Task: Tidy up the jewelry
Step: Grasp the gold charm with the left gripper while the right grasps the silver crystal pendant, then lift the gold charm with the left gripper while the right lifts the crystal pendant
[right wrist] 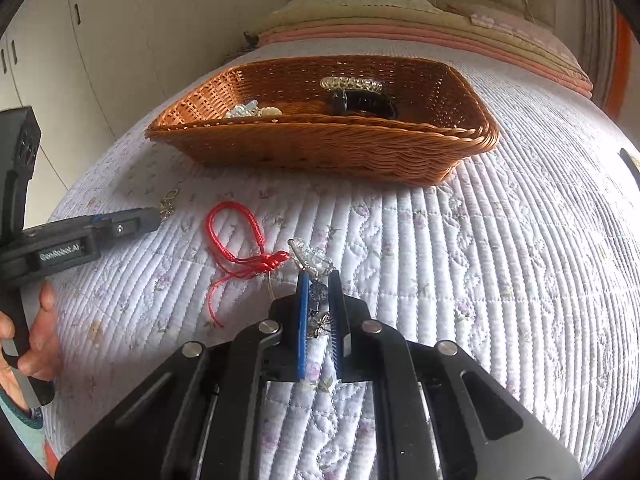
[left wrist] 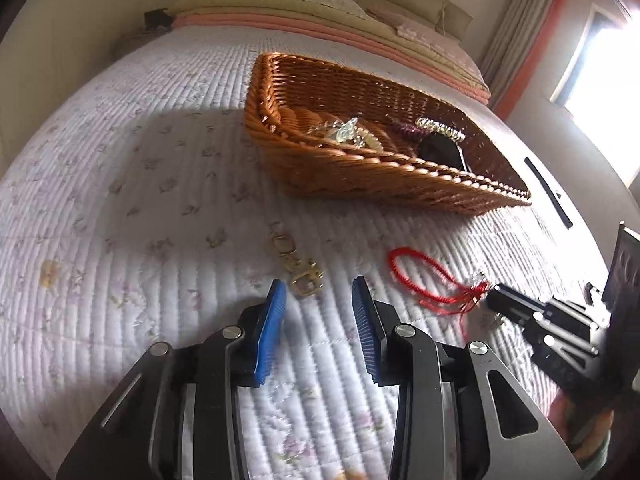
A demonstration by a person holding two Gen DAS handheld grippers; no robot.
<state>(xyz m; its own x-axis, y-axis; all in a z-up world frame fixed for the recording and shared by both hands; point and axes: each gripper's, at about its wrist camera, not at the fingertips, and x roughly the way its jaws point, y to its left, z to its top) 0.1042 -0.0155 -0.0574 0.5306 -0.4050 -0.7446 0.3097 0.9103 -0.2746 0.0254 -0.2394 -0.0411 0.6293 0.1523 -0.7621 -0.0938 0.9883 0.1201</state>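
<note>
Quilted bed (right wrist: 480, 260): crystal beaded charm (right wrist: 314, 280) lies between right jaws.

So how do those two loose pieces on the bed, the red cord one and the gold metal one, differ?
The red braided cord bracelet is soft thread, a wide loop ending in a knot and loose tails; the gold metal clasp charm is rigid, shiny links and smaller. The bracelet lies nearer the right hand-held gripper, the charm just ahead of the open left hand-held gripper. Both rest on the white quilted bedspread, outside the brown wicker basket.
</note>
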